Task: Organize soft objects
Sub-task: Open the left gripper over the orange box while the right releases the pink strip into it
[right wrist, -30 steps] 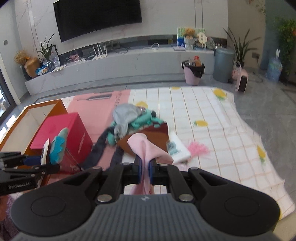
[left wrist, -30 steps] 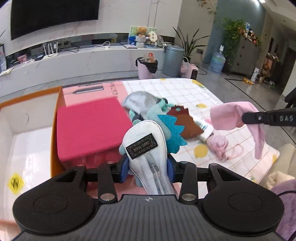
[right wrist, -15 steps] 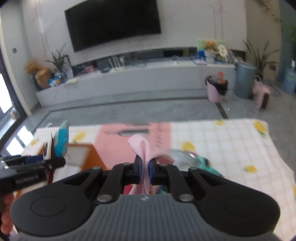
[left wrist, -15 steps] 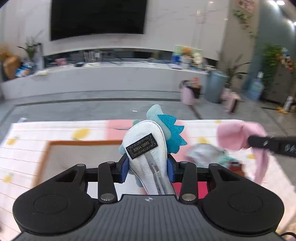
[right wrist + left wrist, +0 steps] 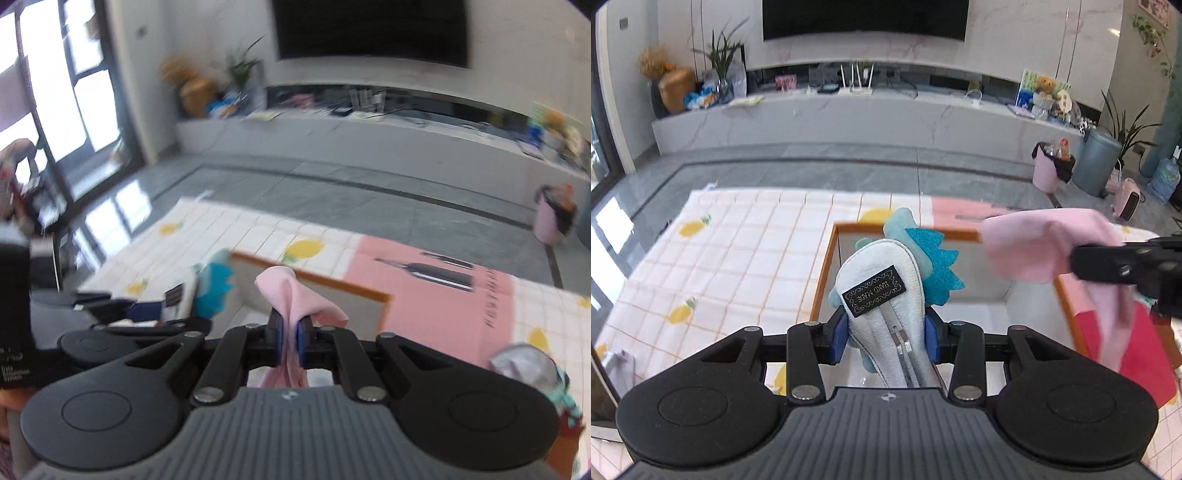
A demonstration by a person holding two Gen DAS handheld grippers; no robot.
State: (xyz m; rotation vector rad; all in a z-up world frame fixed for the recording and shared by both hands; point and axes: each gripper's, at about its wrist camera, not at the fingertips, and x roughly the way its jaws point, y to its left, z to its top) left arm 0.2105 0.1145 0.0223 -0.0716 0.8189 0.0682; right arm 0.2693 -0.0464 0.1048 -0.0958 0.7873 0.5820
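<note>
both hands were loaded and over the bin, so i'd put this at mid-task: carry done, drop not yet done.

left gripper (image 5: pixel 885 338): fingers were clamped on the plush toy (image 5: pixel 886 291), a white/teal thing w/ a blue spiky crest and a black "hand made" label. it stuck up and fwd out of the fingers, hanging above the near-left part of the orange-rimmed box (image 5: pixel 824 275). not touching the box floor as far as i could tell.

right gripper (image 5: pixel 289 341): fingers were pinched tight on the pink cloth (image 5: pixel 295 295), a fold poking up above them and the rest drooping below. in the left wrist view that cloth (image 5: pixel 1045 247) hung over the box's right rim, beside the red box (image 5: pixel 1145 354).

the box looked bare inside where visible (white floor, no soft items seen), but both grippers blocked a good part of it, so can't be sure. judging from that, few or no items were stowed yet.

left to do, prob: release both items into the box, then go back for more. at least a grey/teal bundle (image 5: pixel 528 367) sat on the checked lemon-print cloth (image 5: pixel 738 258) over the worktop, at the right edge of the right wrist view, well apart from the box. right view was motion-blurred, so couldn't count what else remained.
</note>
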